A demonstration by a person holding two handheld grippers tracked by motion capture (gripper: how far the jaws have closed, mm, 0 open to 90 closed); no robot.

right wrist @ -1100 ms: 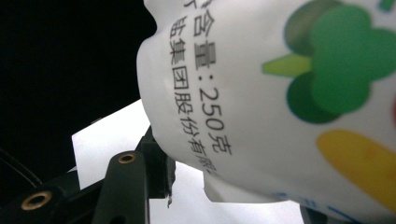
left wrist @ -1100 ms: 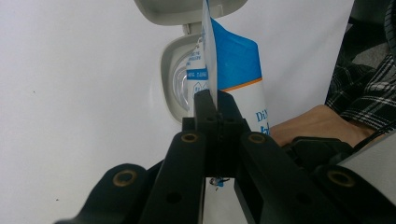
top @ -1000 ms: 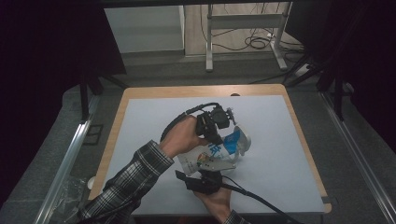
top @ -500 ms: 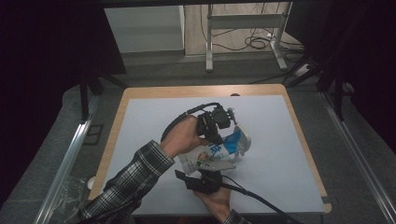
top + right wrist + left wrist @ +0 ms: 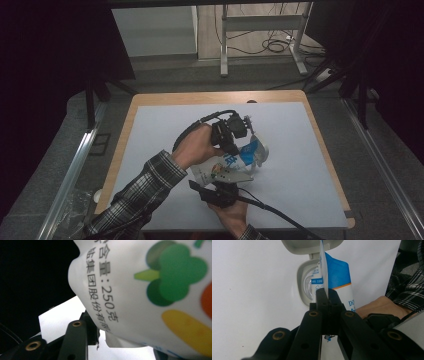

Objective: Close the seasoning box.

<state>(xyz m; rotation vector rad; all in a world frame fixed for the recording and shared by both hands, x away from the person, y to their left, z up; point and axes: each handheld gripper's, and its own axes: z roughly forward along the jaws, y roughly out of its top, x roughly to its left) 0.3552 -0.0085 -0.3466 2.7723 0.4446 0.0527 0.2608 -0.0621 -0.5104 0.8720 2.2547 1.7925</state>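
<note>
At the left of the high view, my plaid sleeve [image 5: 145, 192] reaches in across the white worktop [image 5: 165, 135], my left hand [image 5: 192, 147] wrapped around the left tool [image 5: 235, 131], whose black cable [image 5: 192, 127] loops over the wrist. That tool's jaws stand fully together, pinching the thin top edge of a white-and-blue plastic pouch [image 5: 240, 157] that lies near the middle of the worktop, slightly toward my side. In the left gripper view the two black jaws meet on the sealed edge of the pouch [image 5: 337, 275], which stands up between them like a blade; just behind it a grey flip-top lid [image 5: 309, 245] hangs open over its oval opening [image 5: 308, 283], and my other hand [image 5: 377, 306] and a patch of plaid show at the right.

Lower and a little right in the high view, my right hand [image 5: 230, 215] comes up from the bottom edge with the right tool [image 5: 230, 176] set at the near end of the pouch, its cable [image 5: 280, 215] trailing off to the lower right. Its jaws have just been closing to a middling gap with the pouch's bottom end between them; whether the pads press on it I cannot tell. In the right gripper view the pouch [image 5: 155, 295] swells close to the lens, white with black printed characters down its flank and green, orange and yellow vegetable drawings, while one black jaw rises beneath its lower edge.
</note>
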